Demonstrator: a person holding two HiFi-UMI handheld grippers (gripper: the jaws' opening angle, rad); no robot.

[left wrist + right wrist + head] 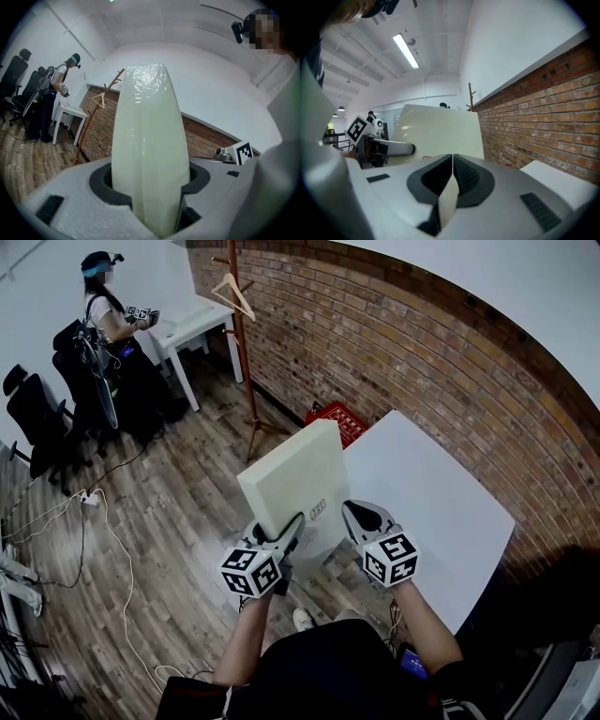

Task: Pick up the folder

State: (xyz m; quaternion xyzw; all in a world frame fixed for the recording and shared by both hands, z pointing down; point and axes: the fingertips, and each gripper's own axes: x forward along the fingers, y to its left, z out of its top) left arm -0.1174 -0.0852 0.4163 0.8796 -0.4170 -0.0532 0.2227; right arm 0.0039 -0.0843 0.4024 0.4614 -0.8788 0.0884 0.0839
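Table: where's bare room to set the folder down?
The white table is bare from the folder toward the brick wall and out to its right corner. Crowded at its left edge, where the left gripper and right gripper hold the folder. A red crate sits beside the far corner.

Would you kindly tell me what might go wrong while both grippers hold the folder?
The right gripper pinches only a thin edge of the folder, so that edge might bend or slip out. The left gripper clamps the thick, glossy, rounded side low down, so the tall folder could tip or slide onto the table.
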